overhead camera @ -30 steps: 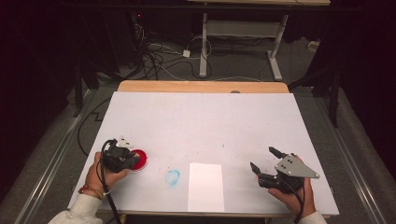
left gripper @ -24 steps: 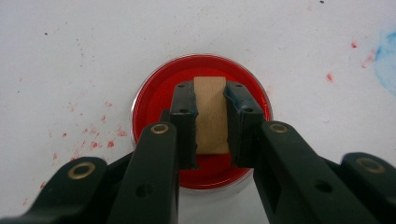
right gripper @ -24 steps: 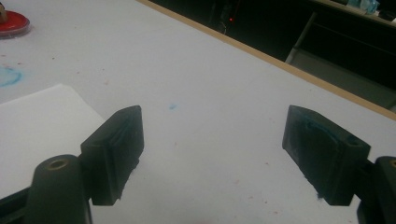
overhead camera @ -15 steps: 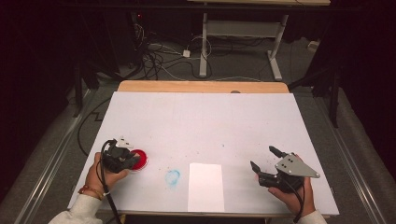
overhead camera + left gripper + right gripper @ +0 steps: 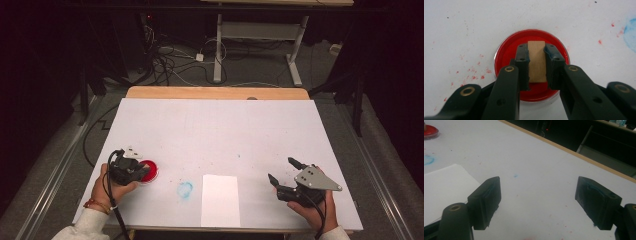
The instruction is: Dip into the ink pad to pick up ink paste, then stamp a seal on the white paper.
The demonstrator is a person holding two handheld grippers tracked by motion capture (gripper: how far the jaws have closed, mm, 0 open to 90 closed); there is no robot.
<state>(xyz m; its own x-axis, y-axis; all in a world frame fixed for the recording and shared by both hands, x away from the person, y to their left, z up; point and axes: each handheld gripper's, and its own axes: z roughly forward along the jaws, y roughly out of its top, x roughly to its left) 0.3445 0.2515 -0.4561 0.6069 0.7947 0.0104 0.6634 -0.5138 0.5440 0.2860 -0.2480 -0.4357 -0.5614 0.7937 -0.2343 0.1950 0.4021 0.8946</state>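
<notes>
A small wooden block [image 5: 537, 61] is clamped between the jaws of my left gripper [image 5: 537, 53], which is shut on it. The block hangs over or presses into a round red ink dish [image 5: 506, 53]; I cannot tell whether it touches the ink. In the high view the left gripper [image 5: 136, 170] sits at the table's front left with the red dish [image 5: 150, 170] under its tips. My right gripper [image 5: 282, 171] rests at the front right, jaws wide open and holding nothing, as the right gripper view [image 5: 537, 202] also shows. A white sheet of paper [image 5: 220, 200] lies between them.
A blue smudge [image 5: 185, 189] marks the white table cover [image 5: 215, 130] just left of the paper. Red specks dot the cover around the dish. A wooden strip [image 5: 215, 93] edges the far side. Beyond it are cables and desk legs on the floor.
</notes>
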